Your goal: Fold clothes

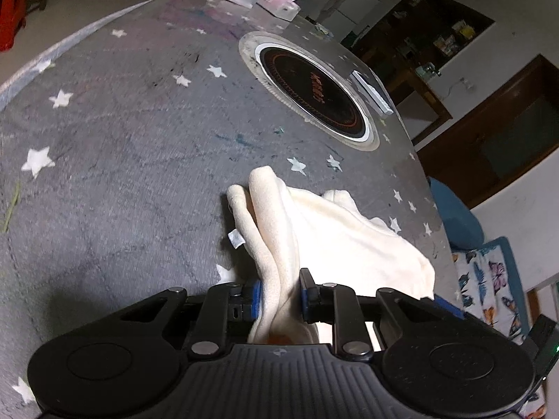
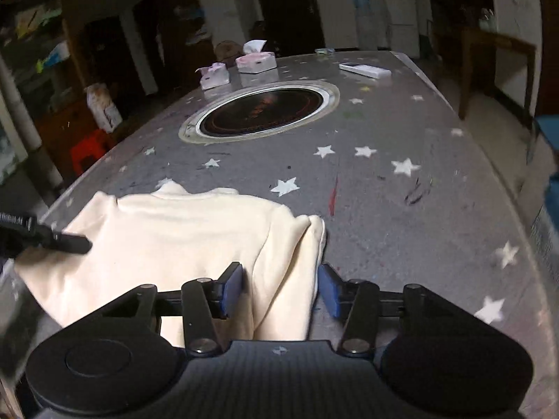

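Note:
A cream garment (image 2: 181, 230) lies partly folded on the grey star-patterned table (image 2: 401, 209). In the left wrist view the garment (image 1: 335, 237) is bunched, and my left gripper (image 1: 279, 293) is shut on a thick fold of it. My right gripper (image 2: 279, 288) is open, its blue pads either side of a folded sleeve edge without pinching it. The left gripper's fingers (image 2: 70, 241) show at the left of the right wrist view, on the garment's far edge.
A round black inset burner (image 2: 262, 111) sits mid-table. Two pink-white tissue boxes (image 2: 255, 61) and a white flat device (image 2: 365, 69) lie at the far end. A red stool (image 2: 87, 152) stands beyond the left table edge. A butterfly-print cushion (image 1: 489, 286) lies beside the table.

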The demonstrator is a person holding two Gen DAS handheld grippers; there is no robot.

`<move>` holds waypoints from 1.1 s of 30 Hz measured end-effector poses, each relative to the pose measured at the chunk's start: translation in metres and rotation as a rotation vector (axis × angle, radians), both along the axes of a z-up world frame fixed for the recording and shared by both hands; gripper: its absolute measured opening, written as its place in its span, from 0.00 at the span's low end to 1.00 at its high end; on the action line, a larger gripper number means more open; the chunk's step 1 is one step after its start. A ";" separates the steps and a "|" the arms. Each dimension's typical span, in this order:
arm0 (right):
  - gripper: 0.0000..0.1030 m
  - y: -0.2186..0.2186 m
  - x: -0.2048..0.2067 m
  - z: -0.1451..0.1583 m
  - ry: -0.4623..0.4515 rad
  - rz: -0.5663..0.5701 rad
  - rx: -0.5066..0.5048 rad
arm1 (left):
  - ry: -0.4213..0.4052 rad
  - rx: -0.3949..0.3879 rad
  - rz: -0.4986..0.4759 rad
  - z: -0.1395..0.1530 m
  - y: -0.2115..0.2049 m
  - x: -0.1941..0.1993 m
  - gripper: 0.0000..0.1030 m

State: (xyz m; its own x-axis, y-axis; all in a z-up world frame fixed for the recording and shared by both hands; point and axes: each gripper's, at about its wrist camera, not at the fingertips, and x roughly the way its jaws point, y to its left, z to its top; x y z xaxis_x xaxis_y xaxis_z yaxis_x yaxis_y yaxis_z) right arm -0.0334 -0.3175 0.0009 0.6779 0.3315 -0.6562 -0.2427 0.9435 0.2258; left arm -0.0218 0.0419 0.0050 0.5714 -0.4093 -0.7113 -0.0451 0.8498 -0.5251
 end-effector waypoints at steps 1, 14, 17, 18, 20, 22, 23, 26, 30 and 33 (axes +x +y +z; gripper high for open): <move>0.48 0.001 0.000 -0.001 -0.002 -0.003 0.004 | -0.004 0.012 -0.003 0.001 -0.001 0.000 0.22; 0.13 0.004 -0.018 0.030 -0.097 0.015 0.034 | -0.158 0.169 -0.129 0.045 -0.041 0.005 0.16; 0.13 -0.002 -0.023 0.044 -0.136 -0.002 0.014 | -0.181 0.188 -0.166 0.054 -0.058 0.010 0.16; 0.13 -0.006 -0.025 0.049 -0.150 -0.012 0.004 | -0.186 0.192 -0.178 0.056 -0.064 0.012 0.16; 0.13 -0.015 -0.027 0.056 -0.170 -0.035 -0.008 | -0.194 0.199 -0.201 0.059 -0.076 0.016 0.16; 0.13 -0.025 -0.027 0.062 -0.184 -0.059 -0.017 | -0.202 0.206 -0.224 0.063 -0.089 0.021 0.16; 0.13 -0.029 -0.028 0.065 -0.189 -0.069 -0.020 | -0.206 0.209 -0.236 0.064 -0.095 0.023 0.16; 0.13 -0.046 -0.027 0.073 -0.206 -0.102 -0.043 | -0.202 0.213 -0.265 0.065 -0.114 0.031 0.16; 0.13 -0.065 -0.024 0.079 -0.214 -0.136 -0.066 | -0.199 0.218 -0.299 0.066 -0.138 0.040 0.16; 0.13 -0.077 -0.022 0.081 -0.214 -0.158 -0.079 | -0.202 0.231 -0.324 0.066 -0.155 0.046 0.16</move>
State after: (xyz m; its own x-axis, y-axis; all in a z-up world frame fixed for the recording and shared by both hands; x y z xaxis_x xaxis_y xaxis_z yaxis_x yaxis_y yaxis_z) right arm -0.0550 -0.3941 0.0816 0.8433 0.1637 -0.5120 -0.1251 0.9861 0.1093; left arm 0.0244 -0.1133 0.0708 0.5765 -0.4338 -0.6925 0.3268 0.8991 -0.2911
